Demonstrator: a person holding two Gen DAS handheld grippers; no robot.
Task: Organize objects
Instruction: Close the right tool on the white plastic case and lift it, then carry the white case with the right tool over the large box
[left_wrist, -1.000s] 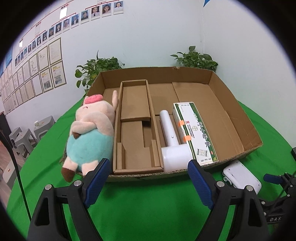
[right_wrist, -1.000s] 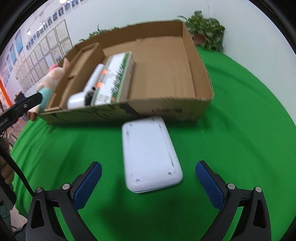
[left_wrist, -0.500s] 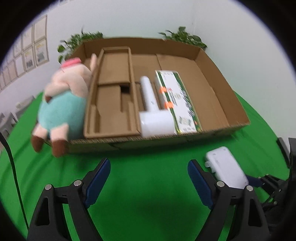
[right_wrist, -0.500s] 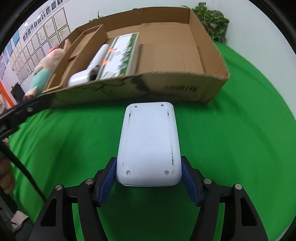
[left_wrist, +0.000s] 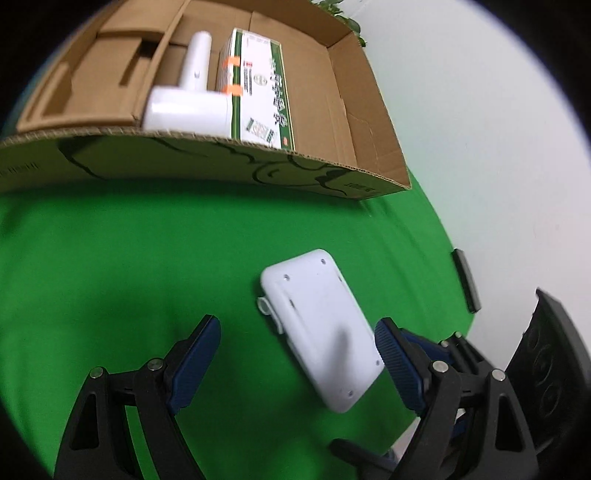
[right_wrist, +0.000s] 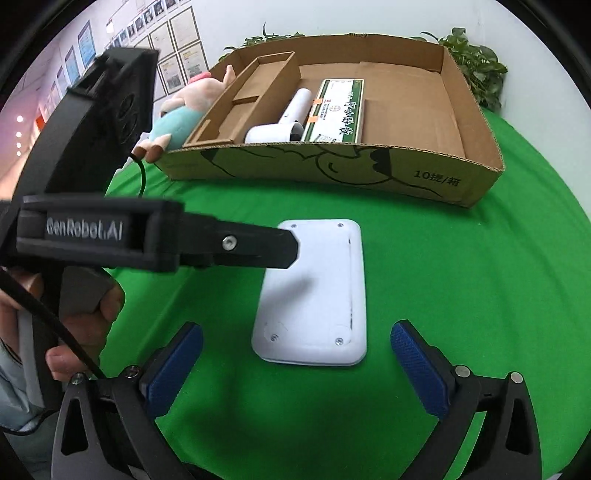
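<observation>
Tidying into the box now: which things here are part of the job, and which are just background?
Job:
white device on the cloth
cardboard box
hair dryer
green carton
plush pig outside the box

Background:
plants
wall papers

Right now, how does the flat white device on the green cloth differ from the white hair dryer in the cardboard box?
The flat white device lies alone on the green cloth, outside the cardboard box; the white hair dryer lies inside it, beside the green and white carton. The device is a flat rounded slab with small screws showing; the dryer is a round barrel with a handle. Both are white plastic, and neither is gripped.
</observation>
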